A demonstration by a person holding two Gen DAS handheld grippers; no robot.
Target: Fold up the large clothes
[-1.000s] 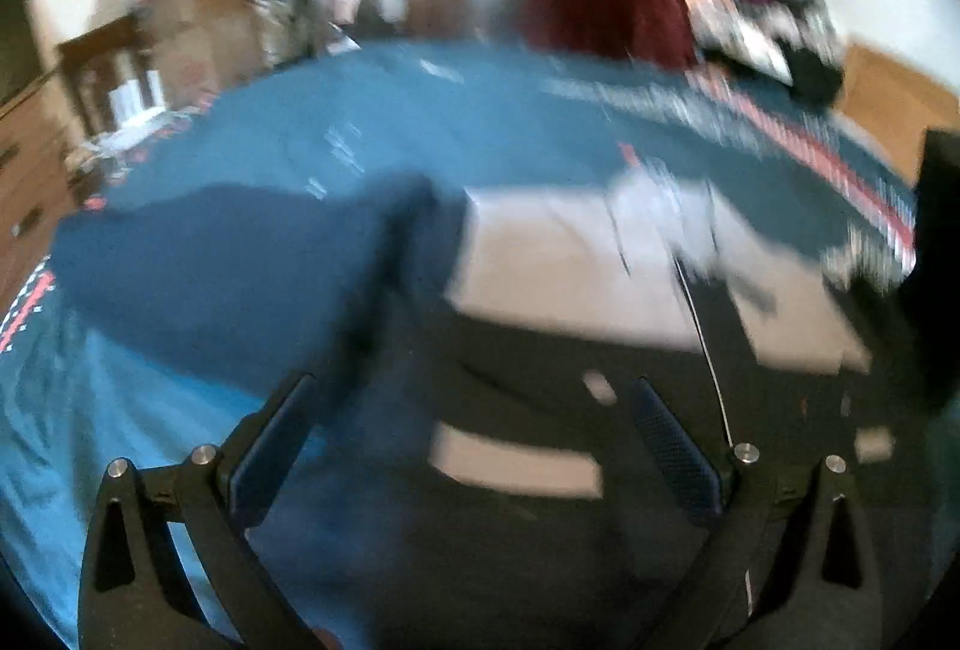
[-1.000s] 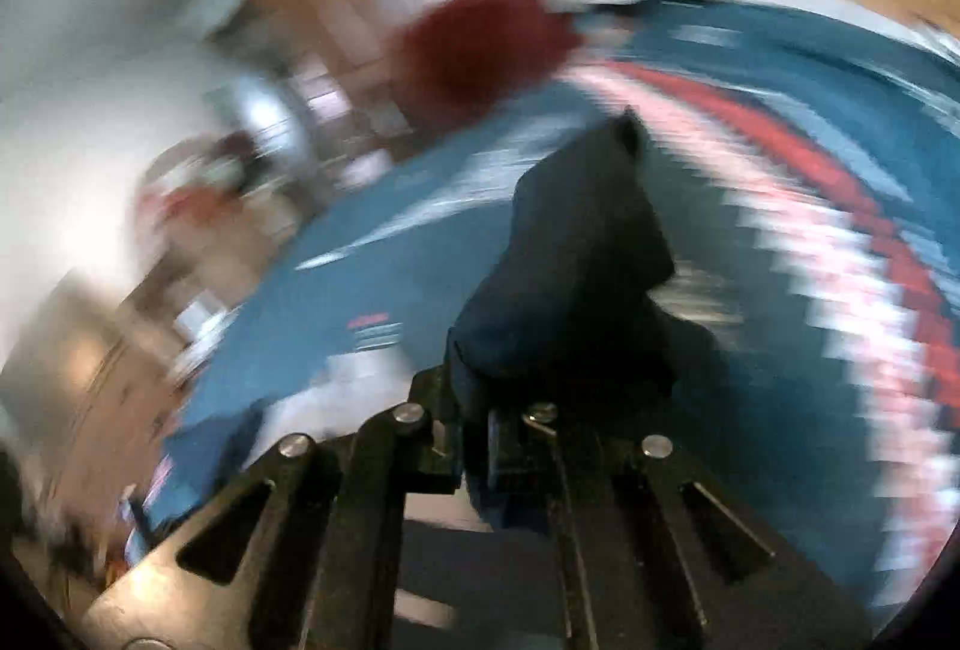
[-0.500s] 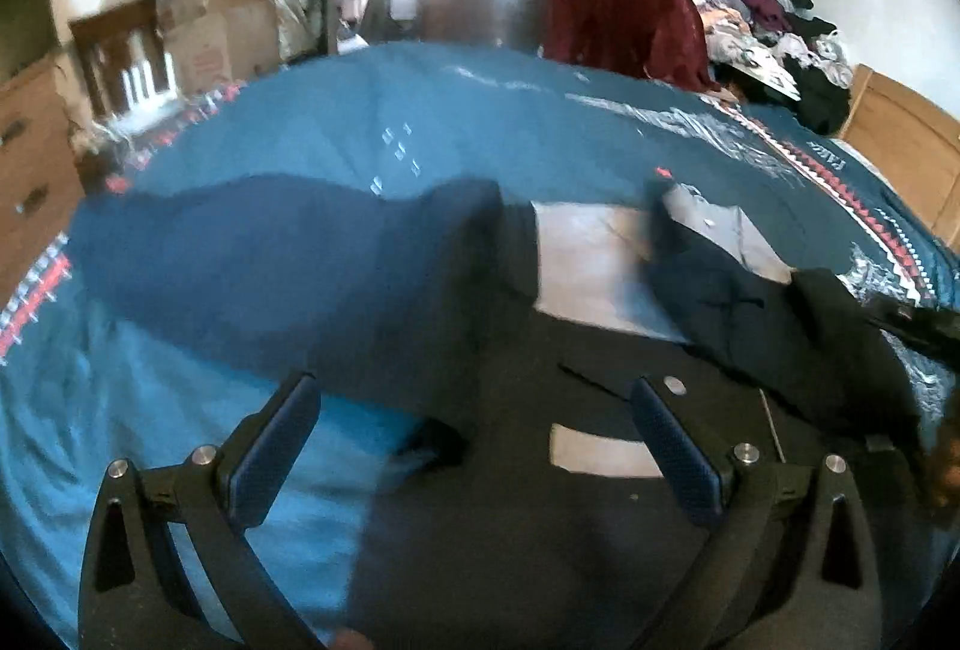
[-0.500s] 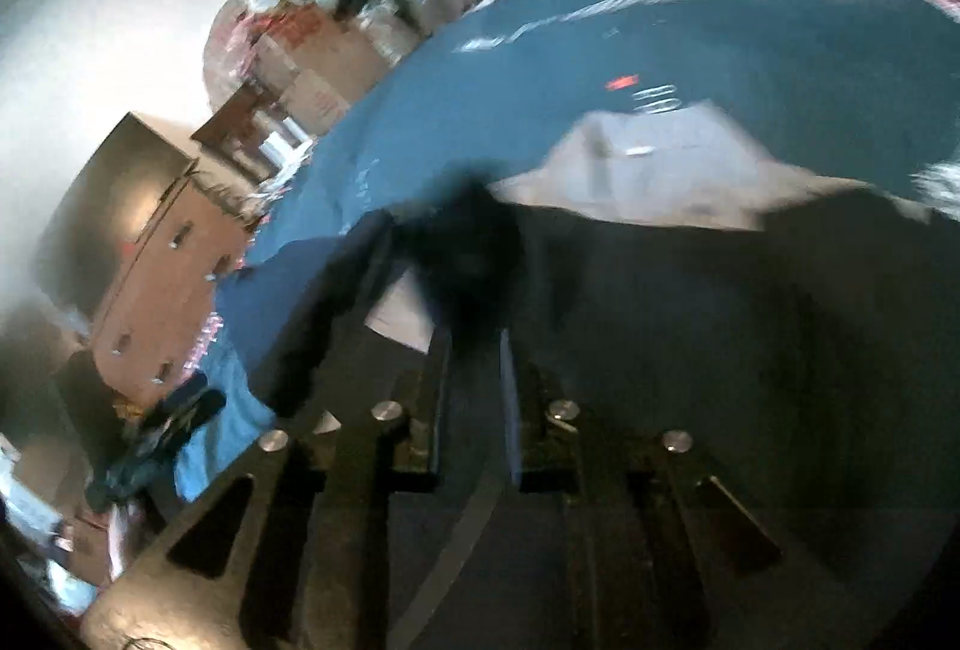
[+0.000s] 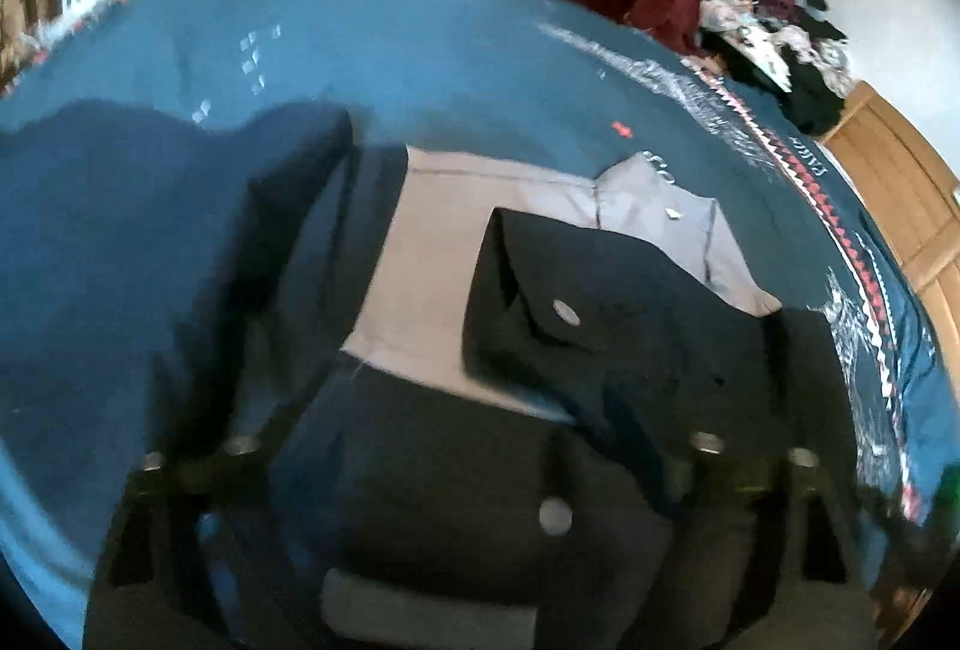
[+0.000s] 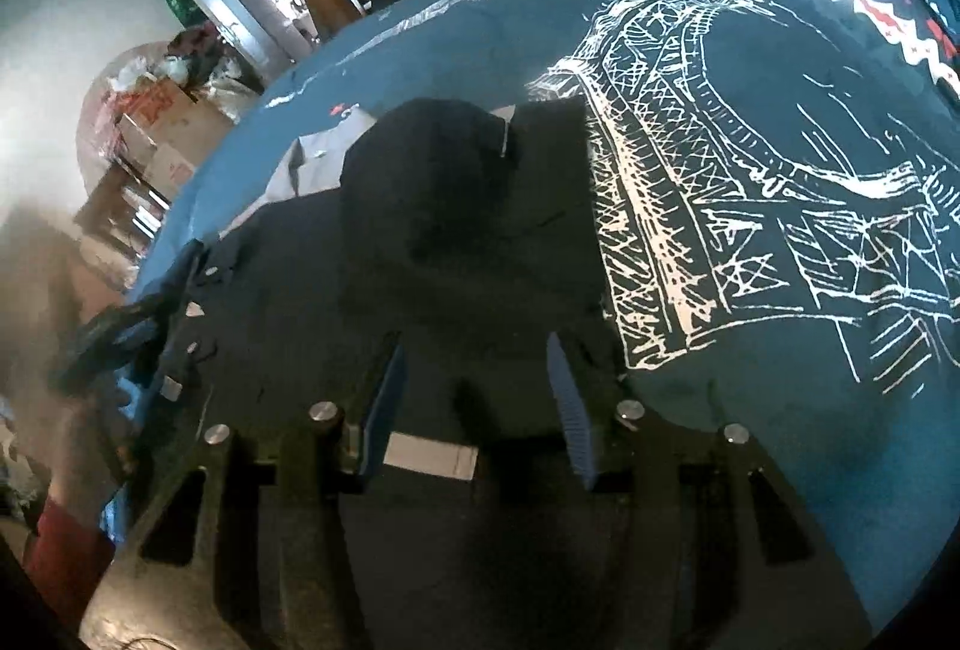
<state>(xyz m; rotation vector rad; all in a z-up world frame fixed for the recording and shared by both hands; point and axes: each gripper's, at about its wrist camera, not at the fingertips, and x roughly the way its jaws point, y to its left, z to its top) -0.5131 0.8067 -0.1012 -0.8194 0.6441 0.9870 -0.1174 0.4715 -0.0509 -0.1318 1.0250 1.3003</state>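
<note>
Now | left gripper (image 5: 474,380) jaws closing, empty | right gripper (image 6: 474,386) jaws opening over jacket (image 6: 432,206)

We see our right gripper (image 6: 474,398) as a black frame with triangular cut-outs in its side plates, four silver round-headed screws across the linkage, and two fingers (image 6: 567,410) faced with ribbed blue pads. A pale grey rectangular strip sits low between the fingers. Our left gripper (image 5: 474,446) is blurred in its own view: the same black frame and silver screw heads show, but the pads cannot be made out
</note>
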